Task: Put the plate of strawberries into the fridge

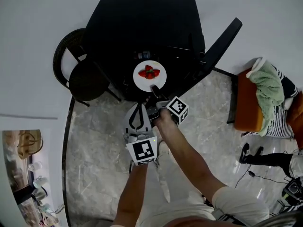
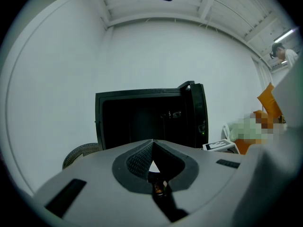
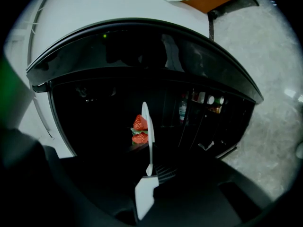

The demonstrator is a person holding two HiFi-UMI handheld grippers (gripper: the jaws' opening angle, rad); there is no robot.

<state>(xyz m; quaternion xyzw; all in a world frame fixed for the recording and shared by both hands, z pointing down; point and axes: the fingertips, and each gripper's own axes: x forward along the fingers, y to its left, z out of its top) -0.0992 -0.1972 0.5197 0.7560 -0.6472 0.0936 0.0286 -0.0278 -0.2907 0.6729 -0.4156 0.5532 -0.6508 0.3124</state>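
Observation:
A white plate (image 1: 149,76) with a few red strawberries (image 1: 149,72) hangs in front of the open black fridge (image 1: 142,22). My right gripper (image 1: 154,90) is shut on the plate's near rim. In the right gripper view the plate (image 3: 147,136) stands edge-on between the jaws of the right gripper (image 3: 149,171), strawberries (image 3: 139,129) on its left face, the dark fridge interior (image 3: 94,112) behind. My left gripper (image 1: 137,107) sits just below and left of the plate, pointing at the fridge. In its own view the left gripper (image 2: 152,145) is shut and holds nothing.
The fridge door (image 1: 220,44) swings out to the right; its shelf holds bottles (image 3: 199,103). A black round chair (image 1: 80,74) stands left of the fridge. An orange seat (image 1: 248,103) with green and striped cloth is at the right, a person's shoes (image 1: 251,152) beside it.

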